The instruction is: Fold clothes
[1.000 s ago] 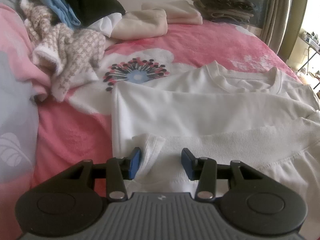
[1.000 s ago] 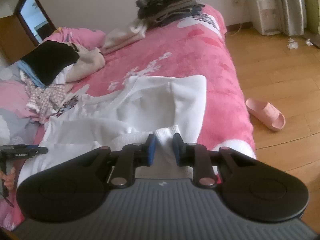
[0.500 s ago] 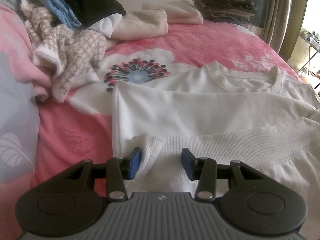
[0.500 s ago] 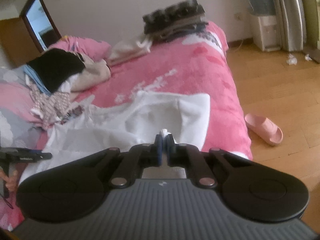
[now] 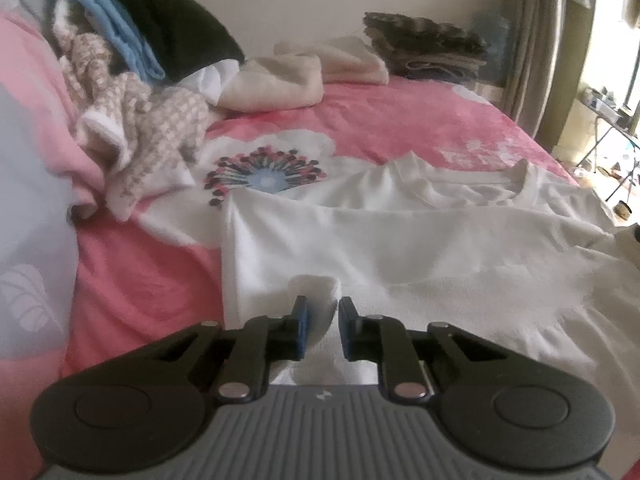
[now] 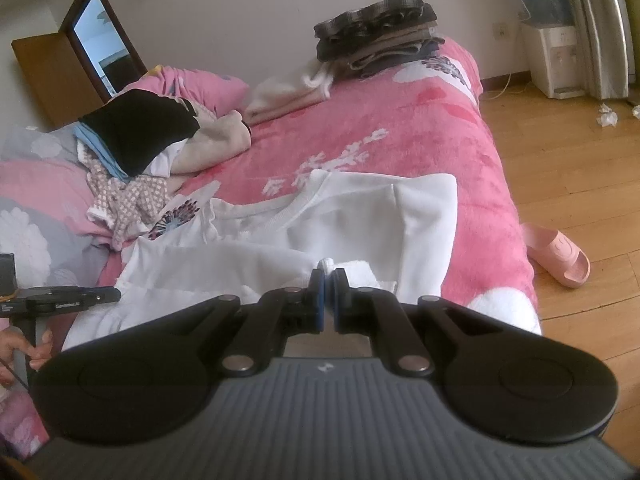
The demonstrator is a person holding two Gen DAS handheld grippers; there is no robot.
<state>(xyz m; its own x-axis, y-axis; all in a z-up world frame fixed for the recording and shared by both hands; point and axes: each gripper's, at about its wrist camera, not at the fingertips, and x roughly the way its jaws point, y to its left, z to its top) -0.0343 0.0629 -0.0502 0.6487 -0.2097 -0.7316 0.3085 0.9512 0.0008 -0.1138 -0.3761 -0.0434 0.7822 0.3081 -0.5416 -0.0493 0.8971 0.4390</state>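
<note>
A white sweatshirt (image 5: 400, 240) lies spread on the pink flowered bedspread (image 5: 400, 128), its neckline towards the far side. My left gripper (image 5: 322, 320) has its blue pads closed in on a bunched corner of the ribbed hem at the shirt's near left. In the right wrist view the same sweatshirt (image 6: 360, 208) is partly folded, one side turned over. My right gripper (image 6: 328, 292) is shut on the hem's other corner, a small tuft of white fabric poking out above the pads.
A heap of unfolded clothes (image 5: 140, 60) sits at the far left, with cream folded items (image 5: 280, 80) and a dark folded stack (image 5: 428, 44) behind. A pink slipper (image 6: 556, 256) lies on the wooden floor (image 6: 568, 168) beside the bed's edge. A hand (image 6: 40, 348) shows at left.
My left gripper's fingers have closed in on the hem corner, which now bunches up between them. The right gripper went from half open to shut on the hem and lifted slightly.
</note>
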